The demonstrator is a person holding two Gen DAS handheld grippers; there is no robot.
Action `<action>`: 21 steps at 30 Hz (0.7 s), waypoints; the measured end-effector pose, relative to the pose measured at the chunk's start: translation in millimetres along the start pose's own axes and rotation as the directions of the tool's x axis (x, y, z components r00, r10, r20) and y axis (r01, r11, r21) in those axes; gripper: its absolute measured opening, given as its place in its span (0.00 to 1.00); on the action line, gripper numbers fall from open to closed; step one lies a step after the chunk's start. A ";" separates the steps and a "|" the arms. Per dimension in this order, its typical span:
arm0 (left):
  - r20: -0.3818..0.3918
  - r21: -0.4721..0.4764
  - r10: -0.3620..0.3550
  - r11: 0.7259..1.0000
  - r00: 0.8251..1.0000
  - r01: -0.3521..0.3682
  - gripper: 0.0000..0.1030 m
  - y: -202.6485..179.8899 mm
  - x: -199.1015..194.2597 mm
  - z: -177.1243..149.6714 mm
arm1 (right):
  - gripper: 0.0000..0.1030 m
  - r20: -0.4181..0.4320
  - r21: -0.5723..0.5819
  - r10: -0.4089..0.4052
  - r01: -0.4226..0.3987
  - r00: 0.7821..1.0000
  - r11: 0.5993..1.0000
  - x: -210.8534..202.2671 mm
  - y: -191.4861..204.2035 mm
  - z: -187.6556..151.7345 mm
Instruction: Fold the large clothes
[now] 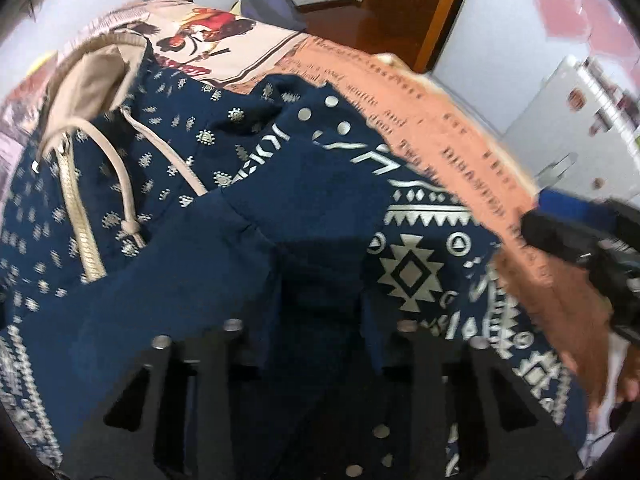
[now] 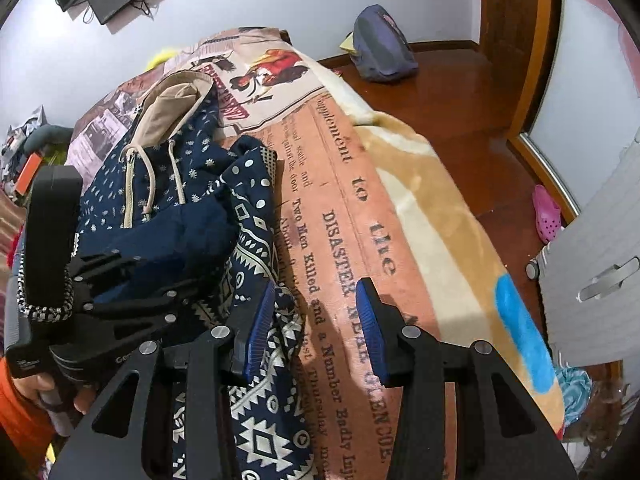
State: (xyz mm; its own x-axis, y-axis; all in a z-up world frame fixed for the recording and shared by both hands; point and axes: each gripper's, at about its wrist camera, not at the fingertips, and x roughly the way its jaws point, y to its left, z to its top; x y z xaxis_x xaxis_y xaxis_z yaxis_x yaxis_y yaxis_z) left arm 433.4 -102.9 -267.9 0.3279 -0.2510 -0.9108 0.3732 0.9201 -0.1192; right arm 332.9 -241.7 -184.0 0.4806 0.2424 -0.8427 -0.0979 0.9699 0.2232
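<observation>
The navy patterned hoodie (image 2: 180,216) lies on the bed, its long axis running from lower centre to its beige hood (image 2: 176,100) at upper left. The right hand-held gripper (image 2: 316,332) hangs released beside its edge; the left hand-held gripper (image 2: 132,300) has its fingers buried in cloth, so its grip cannot be told. A newspaper-print blanket (image 2: 340,208) covers the bed above a wooden floor (image 2: 460,92).

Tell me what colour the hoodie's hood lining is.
Beige, against the hoodie's navy print; the hood lining shows best in the right wrist view.
</observation>
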 end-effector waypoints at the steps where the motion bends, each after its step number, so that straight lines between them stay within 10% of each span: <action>1: 0.011 -0.019 -0.021 1.000 1.000 0.021 0.11 5.2 -5.7 -0.7 | 0.38 -0.001 -0.002 0.003 -0.003 1.000 1.000 0.4 1.4 0.4; 7: 0.153 -0.096 -0.017 0.995 0.988 0.032 0.06 41.8 -72.8 -8.5 | 0.38 0.016 -0.072 0.000 0.001 1.000 0.997 -1.7 24.7 14.9; 14: 0.410 -0.213 0.108 0.977 0.906 -0.019 0.06 92.4 -197.5 -49.9 | 0.44 -0.006 -0.164 0.031 -0.031 1.000 0.986 8.5 62.1 23.5; 21: 0.404 -0.317 0.295 0.933 0.866 -0.169 0.06 125.6 -229.3 -122.6 | 0.44 -0.152 -0.184 0.019 -0.047 0.988 0.982 50.4 79.5 0.4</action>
State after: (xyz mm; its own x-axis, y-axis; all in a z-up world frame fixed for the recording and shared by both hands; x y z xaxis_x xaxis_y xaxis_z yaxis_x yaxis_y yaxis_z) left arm 298.7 107.1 -122.5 0.7448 -0.0680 -0.6638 0.0173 0.9964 -0.0826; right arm 349.7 -152.4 -208.5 0.3409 0.2614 -0.9030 -0.2789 0.9454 0.1684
